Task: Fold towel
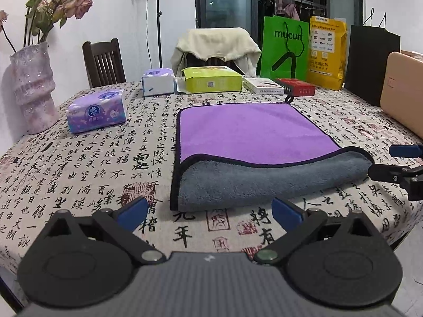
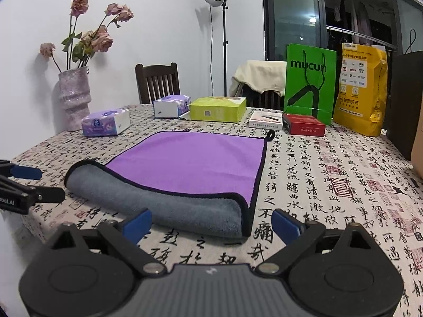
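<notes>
A purple towel (image 1: 251, 132) with a grey underside and black trim lies on the calligraphy-print tablecloth (image 1: 92, 174). Its near edge is rolled over, showing a grey band (image 1: 264, 182). It also shows in the right wrist view (image 2: 190, 163), with the grey fold (image 2: 164, 206) nearest. My left gripper (image 1: 210, 215) is open and empty, just short of the towel's near left corner. My right gripper (image 2: 211, 224) is open and empty, just short of the near right corner. Each gripper shows at the other view's edge: the right gripper (image 1: 399, 162), the left gripper (image 2: 31, 182).
Two tissue packs (image 1: 96, 111) (image 1: 158, 81), a green box (image 1: 212, 79), a white box (image 1: 263, 85) and a red box (image 1: 296, 86) stand behind the towel. A vase of roses (image 1: 33, 87) is far left. Paper bags (image 1: 285, 47) and a tan case (image 1: 404, 92) line the right.
</notes>
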Demonstrator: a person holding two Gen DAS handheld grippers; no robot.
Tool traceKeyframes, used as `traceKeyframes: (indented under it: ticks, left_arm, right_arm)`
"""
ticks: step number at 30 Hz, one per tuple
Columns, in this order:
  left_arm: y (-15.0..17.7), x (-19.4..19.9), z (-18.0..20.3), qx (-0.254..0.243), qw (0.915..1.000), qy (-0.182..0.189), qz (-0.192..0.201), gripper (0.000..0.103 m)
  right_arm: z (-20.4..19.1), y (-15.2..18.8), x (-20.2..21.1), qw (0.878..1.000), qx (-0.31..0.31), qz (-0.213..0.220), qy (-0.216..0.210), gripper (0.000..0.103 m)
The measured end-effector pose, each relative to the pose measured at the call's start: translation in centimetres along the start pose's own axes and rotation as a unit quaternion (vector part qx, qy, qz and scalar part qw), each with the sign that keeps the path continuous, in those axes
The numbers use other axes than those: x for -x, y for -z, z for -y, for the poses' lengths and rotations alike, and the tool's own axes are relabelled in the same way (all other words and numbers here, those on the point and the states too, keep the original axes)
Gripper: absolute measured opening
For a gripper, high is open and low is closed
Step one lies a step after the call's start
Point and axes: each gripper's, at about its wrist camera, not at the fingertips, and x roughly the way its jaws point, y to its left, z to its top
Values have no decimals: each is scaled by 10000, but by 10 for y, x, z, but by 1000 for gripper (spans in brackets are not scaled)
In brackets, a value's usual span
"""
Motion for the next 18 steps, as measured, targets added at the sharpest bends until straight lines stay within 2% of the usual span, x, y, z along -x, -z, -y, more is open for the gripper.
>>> traceKeyframes:
  ticks: [10, 15, 18]
  left_arm:
    - [-10, -31, -10, 87, 9997, 29, -238, 103]
    - [-16, -40, -13, 146, 9996, 72, -218, 102]
    - [-19, -43, -15, 160, 9997, 62, -179, 97]
  right_arm:
    - [4, -8, -28, 9999, 29, -123, -36, 97]
    - [6, -10, -38, 9998, 6, -173, -40, 96]
    - [6, -10, -44, 9998, 14, -208, -53, 96]
